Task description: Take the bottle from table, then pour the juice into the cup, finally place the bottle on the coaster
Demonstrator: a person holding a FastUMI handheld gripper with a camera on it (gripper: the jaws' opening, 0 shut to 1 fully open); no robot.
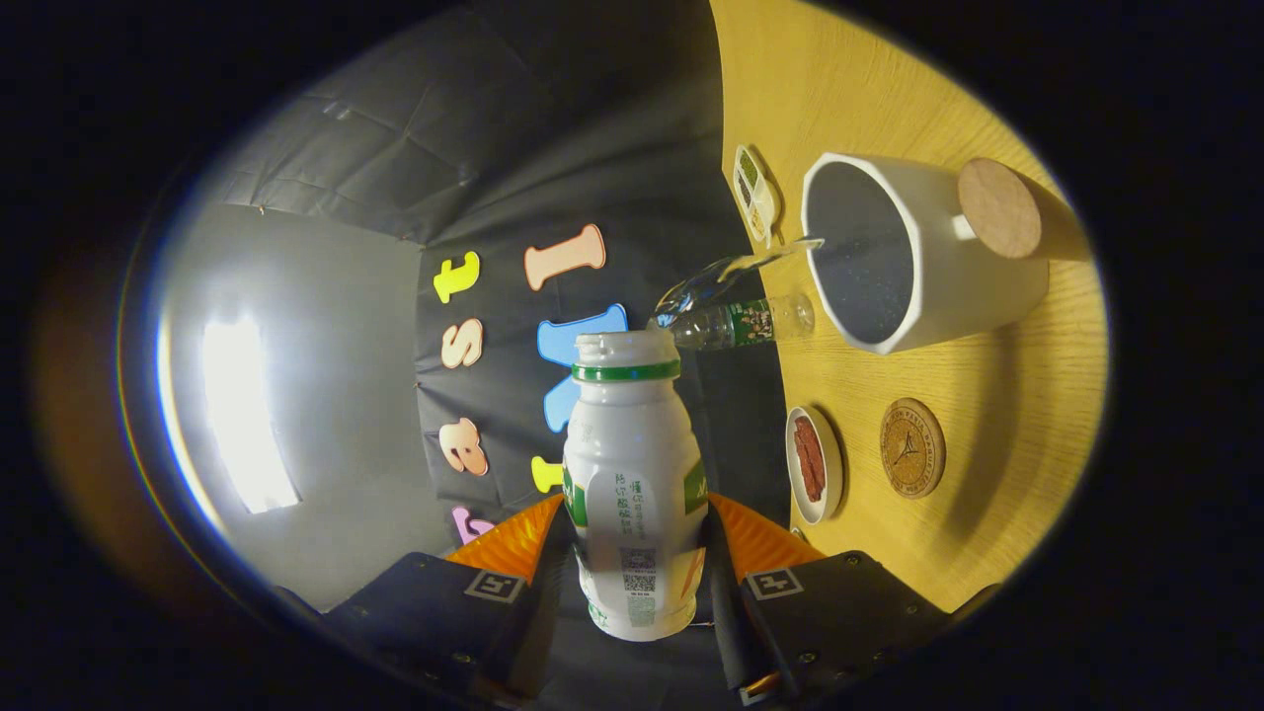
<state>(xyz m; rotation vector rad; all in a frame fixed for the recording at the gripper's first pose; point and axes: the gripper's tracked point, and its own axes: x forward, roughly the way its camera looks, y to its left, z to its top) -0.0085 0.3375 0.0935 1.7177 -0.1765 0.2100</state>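
while the claw (637,553) grips the white bottle (632,474) on both sides, liquid streams into the cup (973,267).

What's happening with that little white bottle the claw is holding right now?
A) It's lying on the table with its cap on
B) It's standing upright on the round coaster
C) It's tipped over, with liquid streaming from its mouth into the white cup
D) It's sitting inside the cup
C: the bottle is clamped between the gripper fingers, tilted, and a clear stream arcs from its open mouth into the white cup; the coaster is bare.
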